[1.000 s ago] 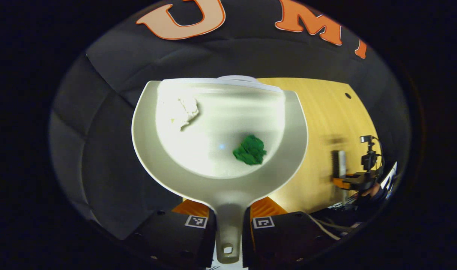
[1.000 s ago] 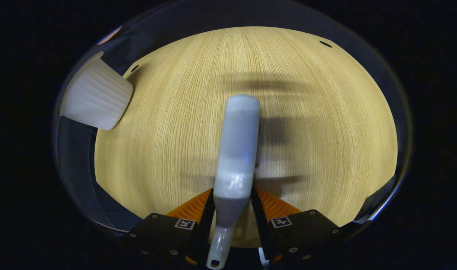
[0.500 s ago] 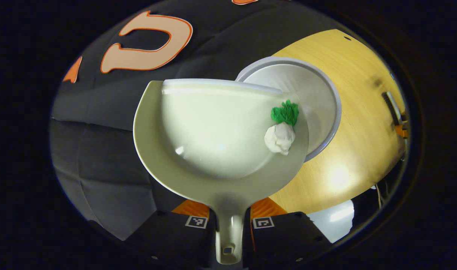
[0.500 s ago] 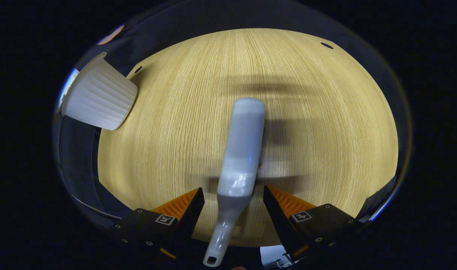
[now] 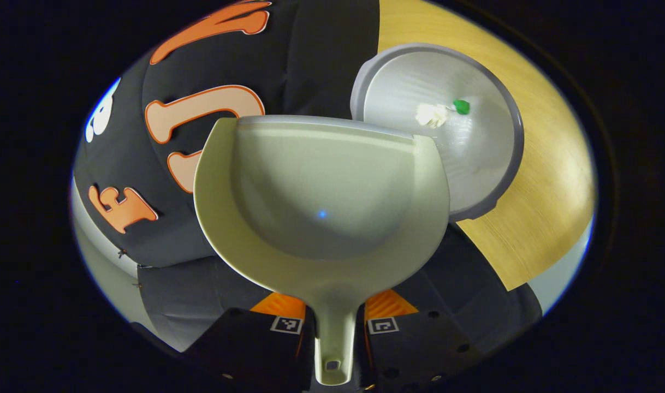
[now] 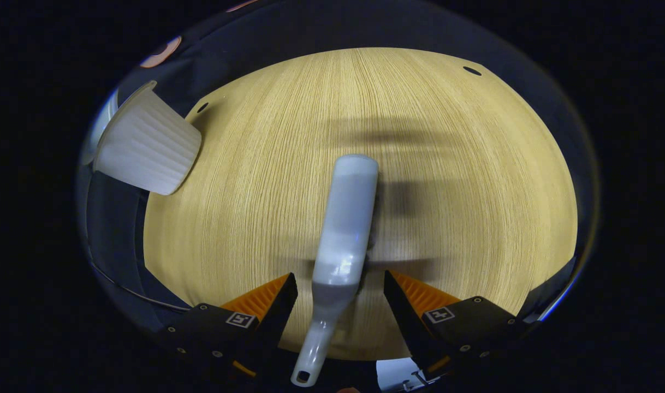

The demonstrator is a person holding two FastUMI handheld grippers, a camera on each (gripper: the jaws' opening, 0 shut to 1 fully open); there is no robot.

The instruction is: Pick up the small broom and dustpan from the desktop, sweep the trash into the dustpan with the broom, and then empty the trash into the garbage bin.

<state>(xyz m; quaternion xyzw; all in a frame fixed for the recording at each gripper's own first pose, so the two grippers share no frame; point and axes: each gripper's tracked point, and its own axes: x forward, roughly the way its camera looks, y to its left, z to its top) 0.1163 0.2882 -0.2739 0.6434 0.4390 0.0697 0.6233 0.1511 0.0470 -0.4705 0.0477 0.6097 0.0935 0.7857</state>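
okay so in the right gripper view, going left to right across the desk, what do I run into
White ribbed garbage bin at the desk's left edge → the small broom lying on the desktop between the open right gripper fingers → bare wood to the right.

Counts: 1 dustpan (image 5: 321, 196), 1 small broom (image 6: 340, 245), 1 garbage bin (image 5: 488, 164), seen from above in the left gripper view and from the side in the right gripper view (image 6: 144, 144). 2 pieces of trash inside the bin: 1 white scrap (image 5: 431, 114), 1 green scrap (image 5: 462, 106). 1 wooden desktop (image 6: 463, 180). 2 grippers: left gripper (image 5: 332, 322), right gripper (image 6: 340, 297), 2 fingers each.
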